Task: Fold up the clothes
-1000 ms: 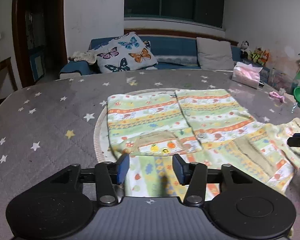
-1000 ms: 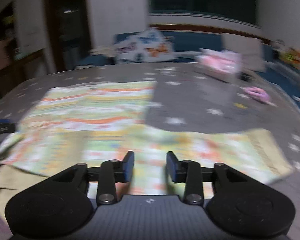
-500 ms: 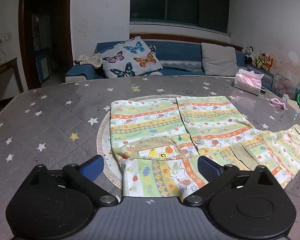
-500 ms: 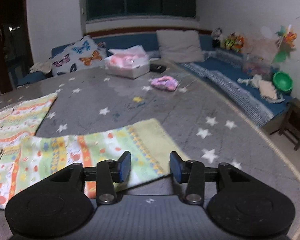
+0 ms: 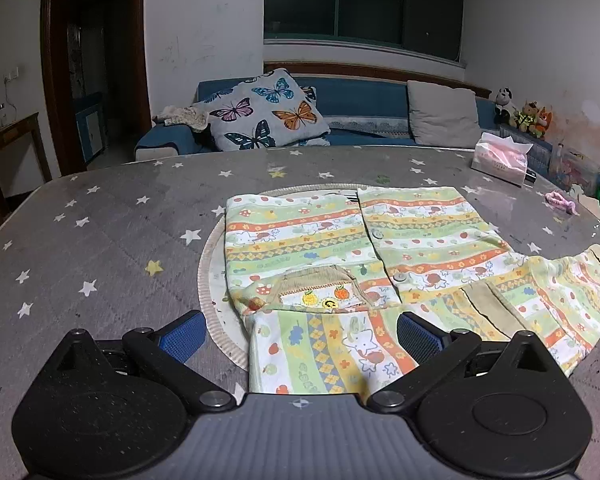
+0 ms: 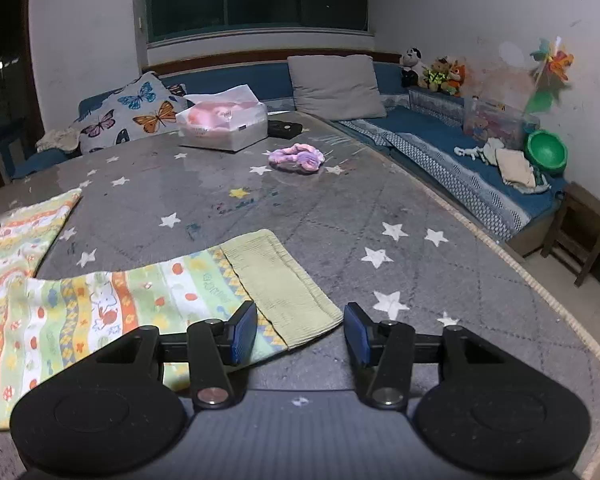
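A patterned baby shirt (image 5: pixel 352 240) in green, orange and yellow stripes lies flat on the grey star-print table (image 5: pixel 100 240). One sleeve is folded across its lower part. My left gripper (image 5: pixel 300 338) is open and empty, its jaws wide on either side of that folded sleeve's near end. The other sleeve (image 6: pixel 140 304) stretches out to the right, ending in a plain green cuff (image 6: pixel 280 284). My right gripper (image 6: pixel 300 334) is open and empty, just above the cuff's near corner.
A round woven mat (image 5: pixel 212 280) lies under the shirt. A tissue box (image 6: pixel 224 124), a black object (image 6: pixel 284 129) and a pink-purple toy (image 6: pixel 298 158) sit on the far side of the table. The table's right edge (image 6: pixel 540 288) curves near a blue sofa (image 6: pixel 440 148).
My left gripper has opened wide and drawn back from the folded sleeve. My right gripper swung right to the other sleeve's cuff and opened wider.
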`<state>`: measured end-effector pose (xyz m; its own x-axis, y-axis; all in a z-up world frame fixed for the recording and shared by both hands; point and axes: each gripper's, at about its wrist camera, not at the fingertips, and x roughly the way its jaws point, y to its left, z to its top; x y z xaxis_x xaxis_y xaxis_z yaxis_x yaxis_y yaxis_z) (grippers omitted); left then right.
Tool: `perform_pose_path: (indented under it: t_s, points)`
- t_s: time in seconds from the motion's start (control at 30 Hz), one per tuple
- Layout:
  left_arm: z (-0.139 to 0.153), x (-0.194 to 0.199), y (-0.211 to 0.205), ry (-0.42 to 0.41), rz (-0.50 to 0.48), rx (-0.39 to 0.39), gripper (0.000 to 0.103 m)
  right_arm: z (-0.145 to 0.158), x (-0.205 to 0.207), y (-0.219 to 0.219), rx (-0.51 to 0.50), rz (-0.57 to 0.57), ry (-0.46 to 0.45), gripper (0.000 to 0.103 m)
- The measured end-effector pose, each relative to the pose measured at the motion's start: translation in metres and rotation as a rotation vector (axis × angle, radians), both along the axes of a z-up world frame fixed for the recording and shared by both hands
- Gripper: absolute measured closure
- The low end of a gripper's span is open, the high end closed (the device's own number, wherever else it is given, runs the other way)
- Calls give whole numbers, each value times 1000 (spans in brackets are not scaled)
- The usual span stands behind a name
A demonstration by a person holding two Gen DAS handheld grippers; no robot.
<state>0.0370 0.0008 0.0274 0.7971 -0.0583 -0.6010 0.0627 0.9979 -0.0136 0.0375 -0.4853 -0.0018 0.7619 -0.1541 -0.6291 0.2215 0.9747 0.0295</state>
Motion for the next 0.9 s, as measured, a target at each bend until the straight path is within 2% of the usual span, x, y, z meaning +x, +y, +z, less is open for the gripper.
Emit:
perform_pose_path:
  t_s: [0.07, 0.13, 0.2, 0.23, 0.3, 0.47, 0.57, 0.77, 0.9]
  points:
    - [-1, 0, 0, 4, 3, -1, 0, 0, 0, 1, -3, 6, -2, 54]
    - [-2, 0, 0, 9, 6, -3, 0, -1, 0, 2, -5, 13, -4, 59]
    - [-3, 0, -1, 12, 4, -3, 0, 0, 0, 3, 5, 26, -7, 78]
    - [-3, 0, -2, 13, 3, -2, 0, 0, 1, 4, 13, 33, -7, 81]
    - [-3, -1, -2, 14, 1, -3, 0, 2, 2, 7, 23, 40, -8, 94]
    - [-3, -2, -2, 11, 0, -7, 0, 14, -2, 20, 83, 83, -34, 95]
    - [-4, -2, 0, 10, 0, -13, 0, 34, -5, 33, 154, 149, -63, 95]
    - [-6, -7, 9, 9, 5, -35, 0, 76, -3, 73, 258, 318, -122, 96]
    - [-7, -12, 19, 1, 19, -56, 0, 101, 7, 119, 302, 455, -144, 96]
